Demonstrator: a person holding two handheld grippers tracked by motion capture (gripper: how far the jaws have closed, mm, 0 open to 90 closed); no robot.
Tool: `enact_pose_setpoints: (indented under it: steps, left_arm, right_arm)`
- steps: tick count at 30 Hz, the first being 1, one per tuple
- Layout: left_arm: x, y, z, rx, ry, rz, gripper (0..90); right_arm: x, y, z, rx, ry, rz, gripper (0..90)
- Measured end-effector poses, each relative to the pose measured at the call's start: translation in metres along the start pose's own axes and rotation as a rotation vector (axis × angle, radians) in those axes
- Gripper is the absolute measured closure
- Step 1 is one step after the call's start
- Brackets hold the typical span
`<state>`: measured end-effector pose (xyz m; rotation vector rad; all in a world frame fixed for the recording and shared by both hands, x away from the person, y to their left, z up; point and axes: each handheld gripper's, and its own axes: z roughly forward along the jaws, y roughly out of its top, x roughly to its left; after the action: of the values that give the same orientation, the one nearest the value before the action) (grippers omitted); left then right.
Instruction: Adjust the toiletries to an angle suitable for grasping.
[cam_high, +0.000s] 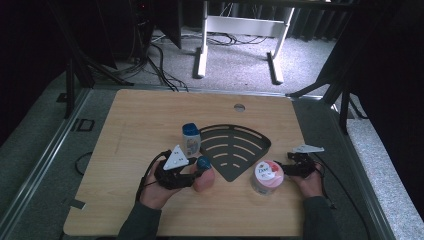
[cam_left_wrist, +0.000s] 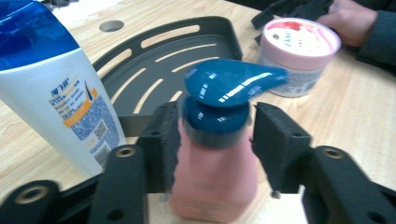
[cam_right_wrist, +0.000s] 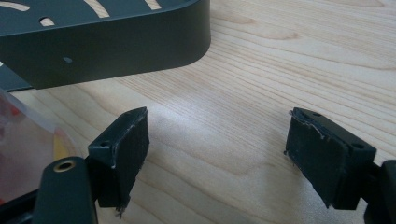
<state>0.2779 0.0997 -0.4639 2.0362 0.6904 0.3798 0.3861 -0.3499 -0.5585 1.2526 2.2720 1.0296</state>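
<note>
Left tongs (cam_left_wrist: 215, 135) straddle the pink pump bottle (cam_left_wrist: 215, 172). One pad sits against the bottle's side, the other stands off with a gap showing, so no grip yet: jaws part-open around it. The bottle stands upright on the tabletop (cam_high: 130, 125), near the front edge and just off the rack's near-left side. Its body is matte pink plastic; the glossy teal pump head (cam_left_wrist: 229, 84) has its spout pointing toward the tub. The bottle's base is cut off in the left gripper view.

Right tongs (cam_right_wrist: 217, 154) are wide open, nothing between the pads, and rest low over bare wood just beside the pink Dove tub (cam_high: 266, 176). The pads (cam_right_wrist: 133, 149) are black foam, frayed at the edges. The tub is squat and round with a printed lid; in the right gripper view a blurred sliver of it shows at the left.

The tabletop is light wood grain, with open room left of the left hand (cam_high: 157, 192) and along the front edge.

Further out stands the blue-capped white shampoo bottle (cam_high: 190, 139), upright and just beside the rack's left edge, its label print too small to read. The dark corner rack (cam_high: 235, 150) is fan-shaped with slotted floor and raised rim, and lies flat mid-table between the two hands. Behind it, a round cable hole (cam_high: 239, 107) sits near the far edge.
</note>
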Motion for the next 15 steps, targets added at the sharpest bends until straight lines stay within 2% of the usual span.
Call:
enact_pose_setpoints:
  steps: [2,4,7,10,15]
  left_arm:
    - [-0.003,-0.002,-0.003,-0.002,0.002,0.012,59.6]
    - [-0.005,-0.003,-0.007,-0.01,-0.017,0.019,67.7]
    - [-0.012,-0.004,-0.007,-0.01,-0.03,0.044,75.3]
    - [-0.017,-0.004,-0.001,-0.013,-0.042,0.056,83.0]
    - [-0.023,-0.004,0.013,-0.001,-0.068,0.06,88.2]
  right_arm:
    - [0.0,0.0,0.0,0.0,0.001,0.001,21.1]
    - [0.0,0.0,0.0,0.0,0.001,0.0,21.1]
    - [0.0,0.0,0.0,0.0,0.0,0.001,21.1]
    - [0.0,0.0,0.0,-0.001,0.002,0.002,21.1]
    - [0.0,0.0,0.0,-0.001,0.001,0.001,21.1]
